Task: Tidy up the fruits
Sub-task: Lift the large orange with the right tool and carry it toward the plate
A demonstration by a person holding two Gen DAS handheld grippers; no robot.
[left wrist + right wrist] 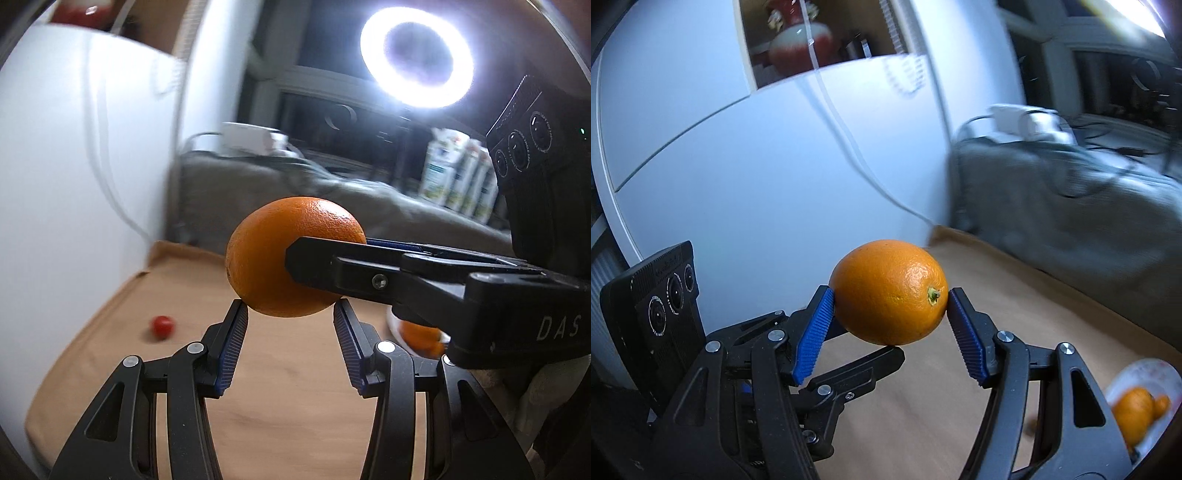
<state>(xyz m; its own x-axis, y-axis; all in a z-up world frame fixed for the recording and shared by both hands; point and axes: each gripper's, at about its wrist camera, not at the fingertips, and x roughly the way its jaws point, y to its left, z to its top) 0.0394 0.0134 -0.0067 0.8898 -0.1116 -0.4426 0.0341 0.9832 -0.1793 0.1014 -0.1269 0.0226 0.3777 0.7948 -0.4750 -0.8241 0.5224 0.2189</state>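
Table (280, 387), tan top. Plate (1167, 373) at 4 o'clock, holding more oranges (1134, 413). Right gripper (890, 295) pinches orange (886, 291) midair; left gripper (291, 310) spread, fingertips just beneath it. Cherry tomato (161, 326) at 9 o'clock.

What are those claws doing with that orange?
Someone is sorting fruit with a claw in each hand. The right claw is squeezing an orange and holding it up in the air over the table. The left claw is open just under the orange, its fingertips close to it or maybe just touching. A plate with more oranges sits nearby, and a small red fruit lies alone on the table.
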